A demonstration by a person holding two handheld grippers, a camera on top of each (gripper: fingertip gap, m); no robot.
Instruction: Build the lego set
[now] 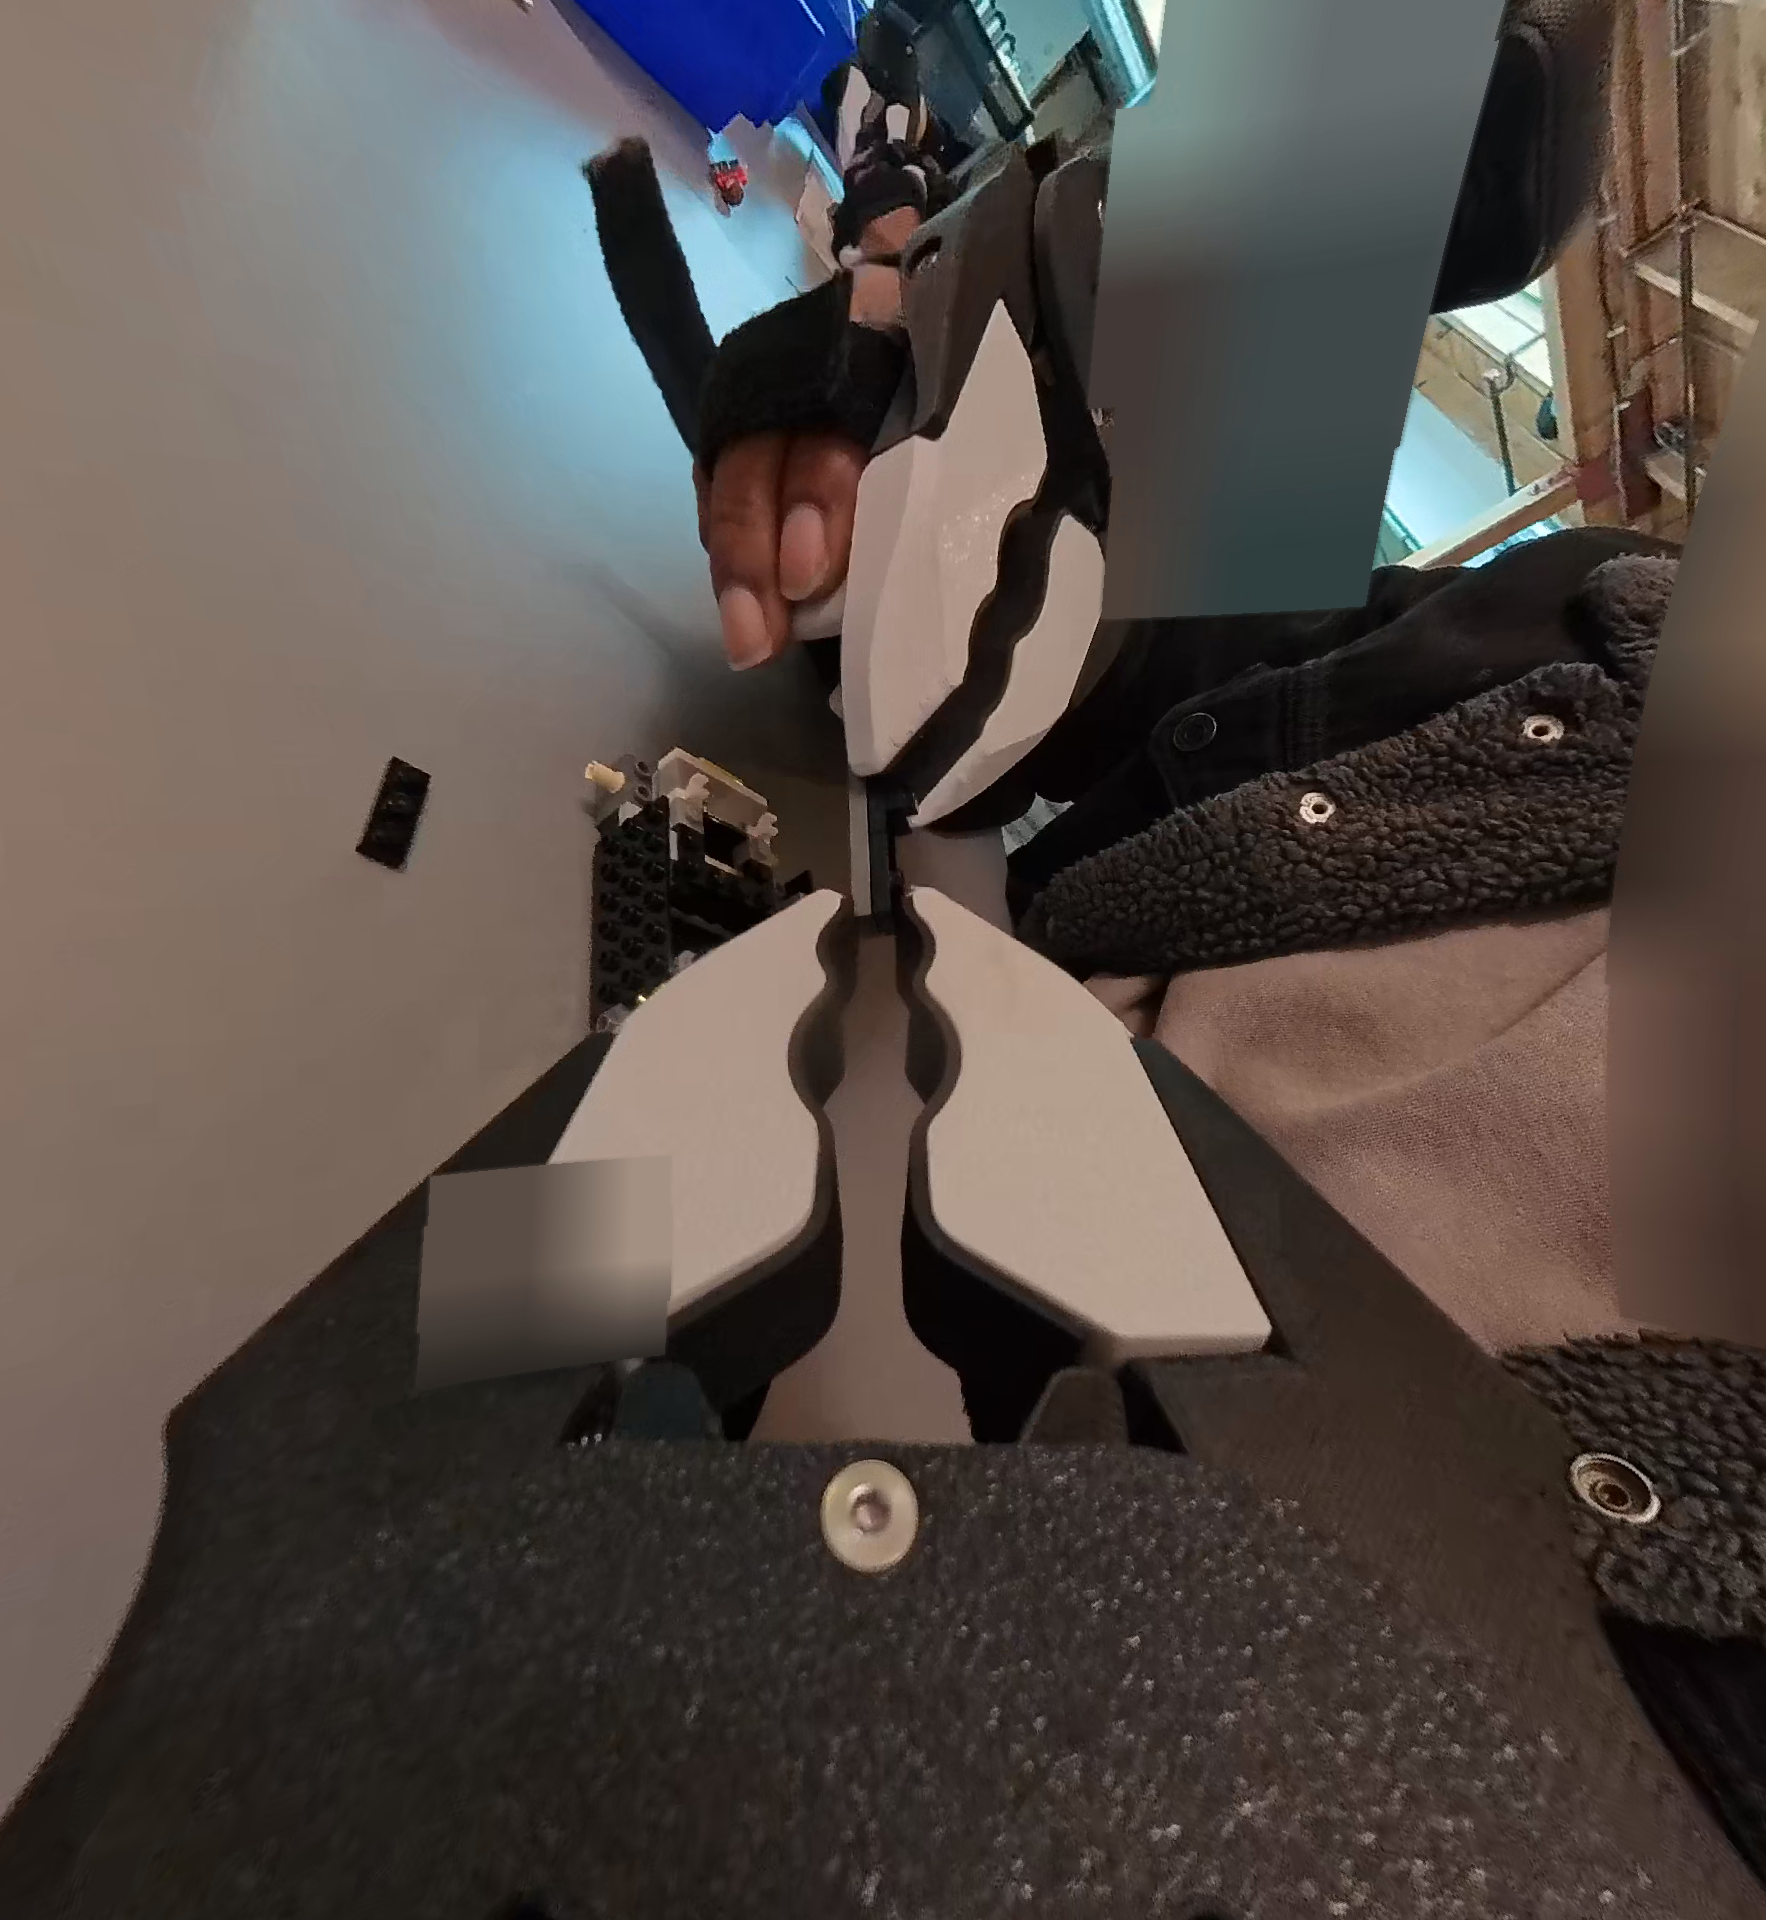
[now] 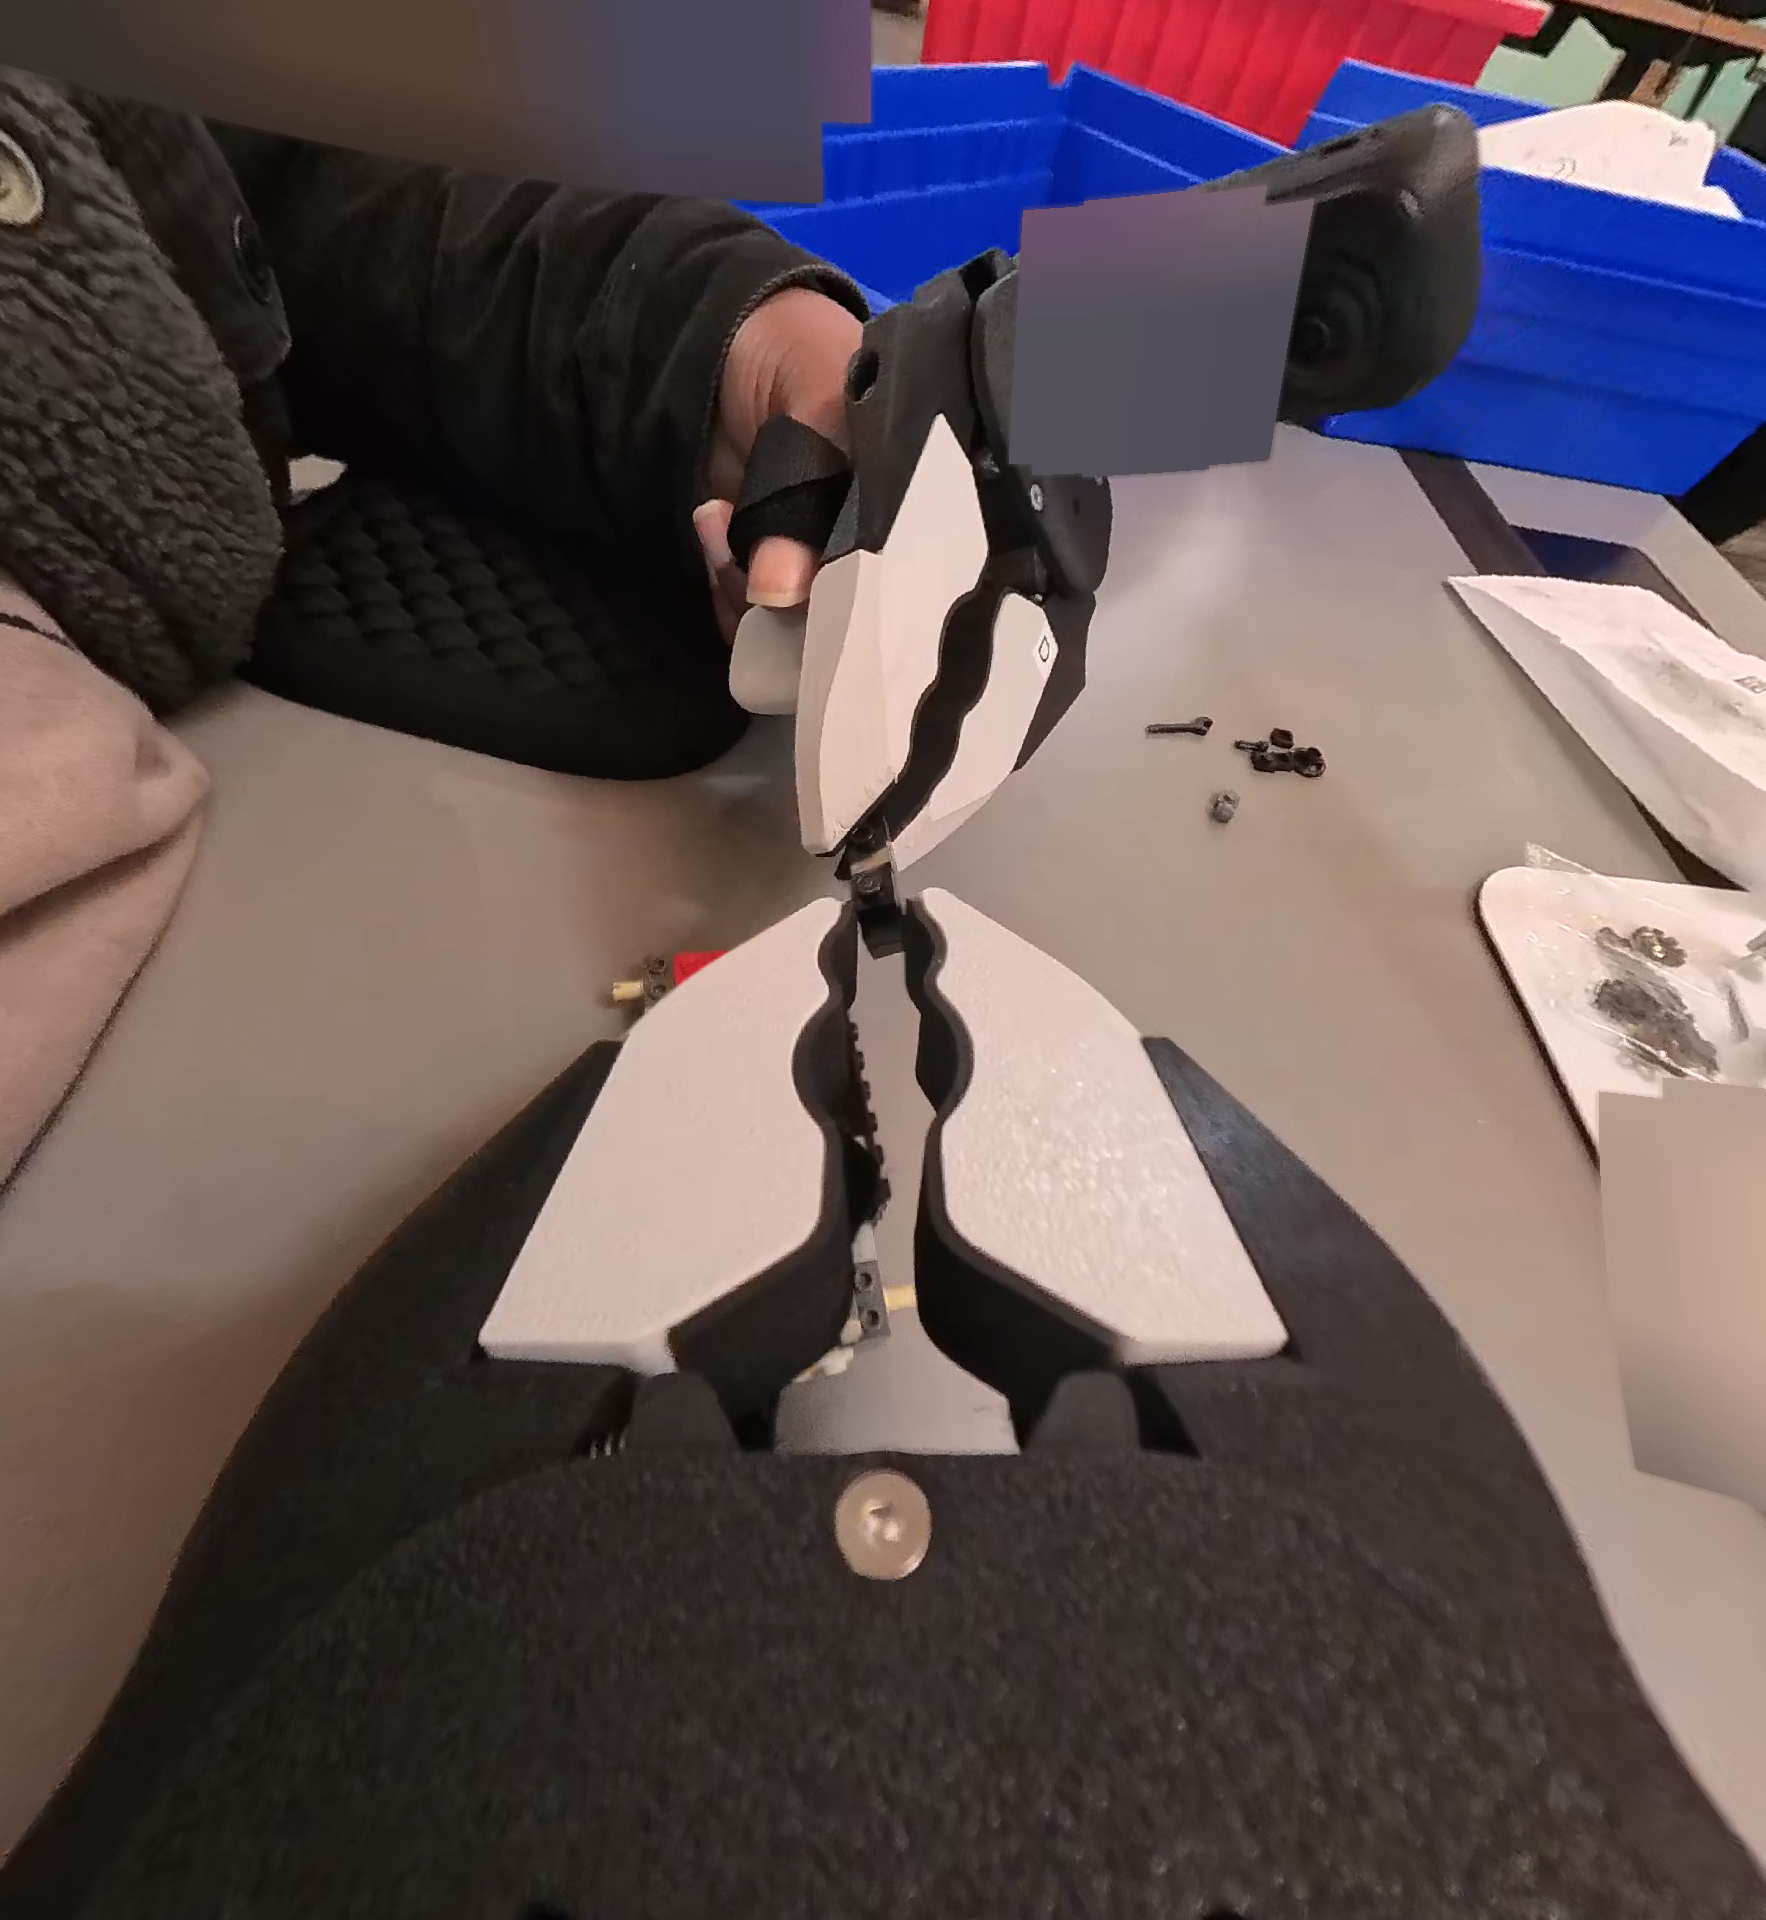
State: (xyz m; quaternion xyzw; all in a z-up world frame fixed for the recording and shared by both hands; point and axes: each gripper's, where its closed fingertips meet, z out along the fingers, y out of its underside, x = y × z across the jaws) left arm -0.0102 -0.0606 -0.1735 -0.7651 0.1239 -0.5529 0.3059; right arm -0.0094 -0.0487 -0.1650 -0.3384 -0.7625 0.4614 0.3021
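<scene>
My left gripper (image 1: 877, 914) is shut on the lower end of a small dark lego piece (image 1: 877, 857). My right gripper (image 1: 889, 790) comes down from above and is shut on its upper end. In the right wrist view my right gripper (image 2: 877, 925) and my left gripper (image 2: 863, 844) meet tip to tip on the same small black piece (image 2: 874, 888), held above the grey table (image 2: 391, 935). I cannot tell whether it is one piece or two pressed together. The partly built black and white lego model (image 1: 666, 883) stands on the table behind my left fingers.
A loose black plate (image 1: 396, 812) lies left of the model. Small black and grey parts (image 2: 1274, 750) lie on the table. An instruction booklet (image 2: 1689, 717), a white tray (image 2: 1523, 914) with bagged parts and blue bins (image 2: 1585, 312) are to the right. A person's sleeve (image 2: 505, 416) rests at left. Less than 4 cm separates the two grippers' tips. About 9 cm separates my left fingertips from the loose black plate (image 1: 396, 812).
</scene>
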